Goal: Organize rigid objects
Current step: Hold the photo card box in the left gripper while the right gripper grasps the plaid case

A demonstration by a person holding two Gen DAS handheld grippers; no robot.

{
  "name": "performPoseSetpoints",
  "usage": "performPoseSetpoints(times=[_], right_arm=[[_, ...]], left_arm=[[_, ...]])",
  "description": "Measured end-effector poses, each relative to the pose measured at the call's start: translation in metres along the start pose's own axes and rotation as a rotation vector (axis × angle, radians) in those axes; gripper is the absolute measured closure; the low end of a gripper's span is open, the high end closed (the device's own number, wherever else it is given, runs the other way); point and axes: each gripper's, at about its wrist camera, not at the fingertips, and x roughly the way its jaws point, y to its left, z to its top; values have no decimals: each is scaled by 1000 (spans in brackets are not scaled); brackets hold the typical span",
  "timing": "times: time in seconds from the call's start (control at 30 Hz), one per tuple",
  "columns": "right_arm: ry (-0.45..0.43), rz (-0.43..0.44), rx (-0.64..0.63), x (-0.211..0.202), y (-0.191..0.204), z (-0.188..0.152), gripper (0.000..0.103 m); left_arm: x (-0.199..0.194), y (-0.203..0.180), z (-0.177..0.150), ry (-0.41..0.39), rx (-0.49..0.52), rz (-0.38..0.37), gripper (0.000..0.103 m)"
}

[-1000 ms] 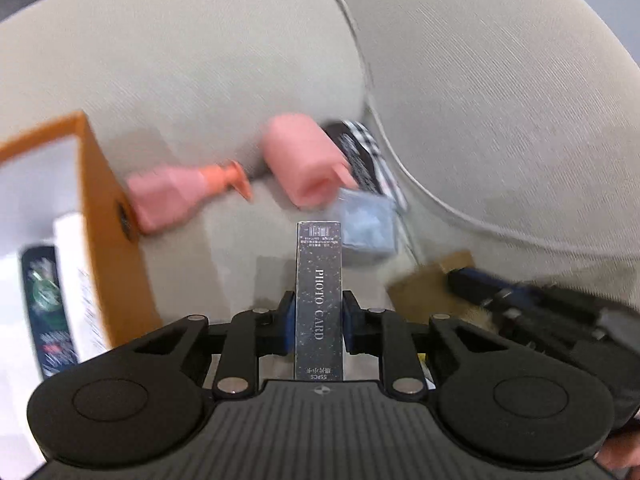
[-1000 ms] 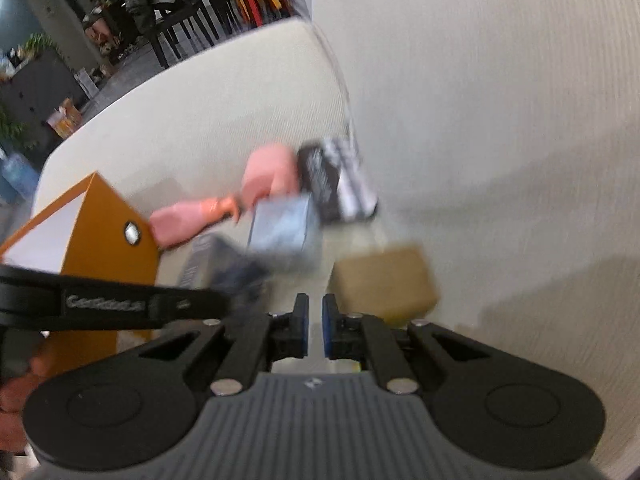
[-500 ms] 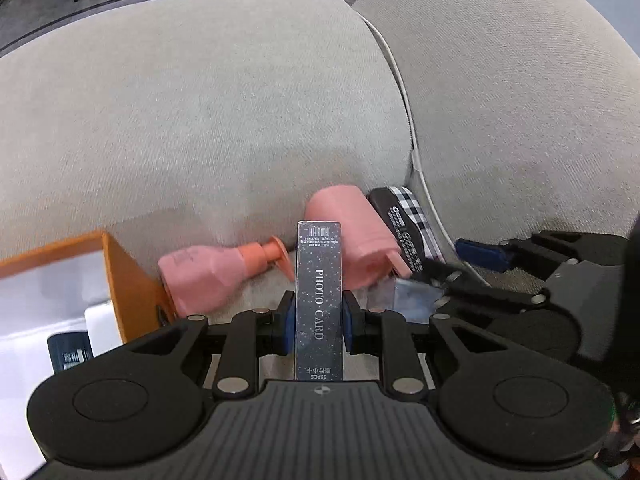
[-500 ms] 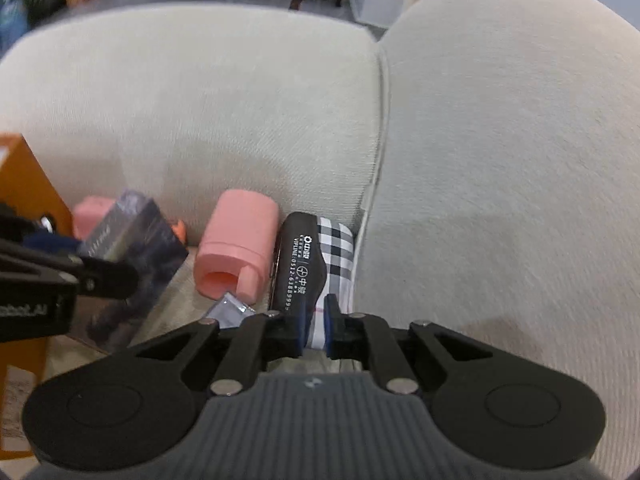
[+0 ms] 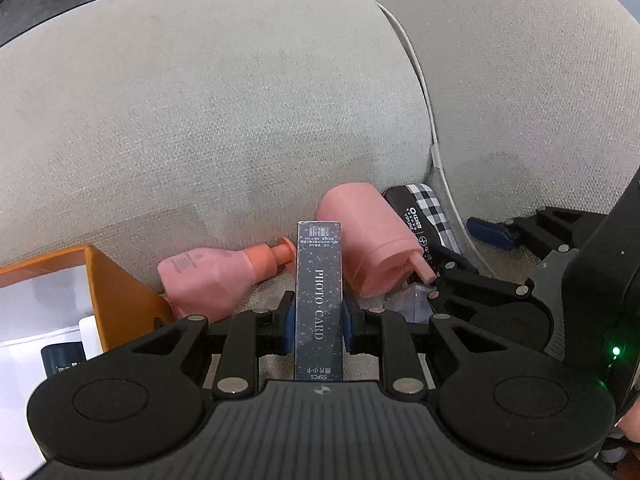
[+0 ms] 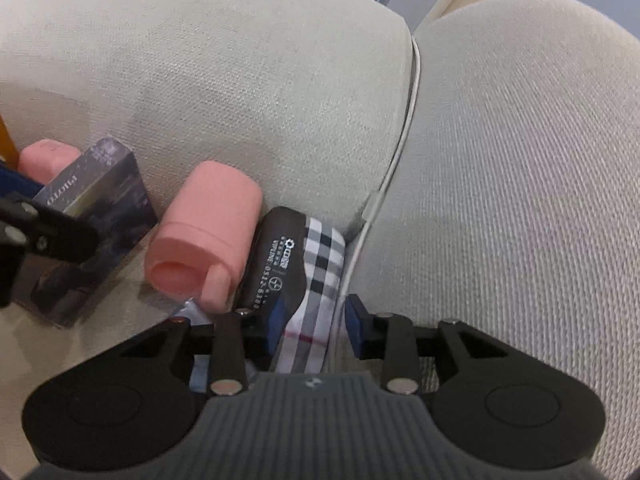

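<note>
clamping photo card box (image 5: pixel 319 300), left gripper (image 5: pixel 319 322); right gripper (image 6: pixel 316 326) opening around checked case (image 6: pixel 316 280).

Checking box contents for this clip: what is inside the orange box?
In the left wrist view, the orange box shows a white lining, a white packet and a dark labelled item. The left gripper body covers the rest, so nothing more can be told.

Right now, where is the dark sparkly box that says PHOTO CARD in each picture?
Left wrist view: the dark sparkly cardboard PHOTO CARD box stands bottom centre, clamped between the left gripper fingers.
Right wrist view: same box at far left, tilted.
Shared landmark: the pink plastic cylinder cap, lying beside the box in both.
</note>
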Motion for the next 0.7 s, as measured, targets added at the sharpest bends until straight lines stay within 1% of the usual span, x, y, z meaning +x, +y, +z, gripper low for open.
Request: performPoseSetpoints(times=[0.03,0.07,0.1,0.13,0.2,0.3,0.43,0.5,0.57,0.63,0.7], right_arm=[[-2,-7,-5,0,1,0,70],[-3,-13,-5,0,1,-1,73],[1,-26,-5,2,1,-1,91],[18,-56,-7,8,0,-3,103],[-2,-42,19,9,-6,-9,103],[-14,-5,46,-2,-12,-7,103],[-10,90,150,-15,-40,-6,103],[-20,138,156,-18,-49,-9,103],[-29,165,161,-20,-53,-12,101],[-33,172,127,-24,-50,-14,97],[-32,159,90,-30,-40,-18,96]], left_arm=[[1,-1,0,1,0,-1,78],[1,-1,-1,2,0,-2,78],[1,-1,-2,2,-1,-5,78],[-1,-1,-3,3,-1,-9,78],[-5,-1,-5,3,2,-19,78],[-6,-1,-8,-1,2,-28,78],[-11,3,-9,-18,-20,-46,78],[-12,4,-9,-24,-24,-49,78],[-15,6,-10,-28,-15,-52,78],[-15,6,-10,-35,3,-58,78],[-16,4,-11,-42,23,-56,78]])
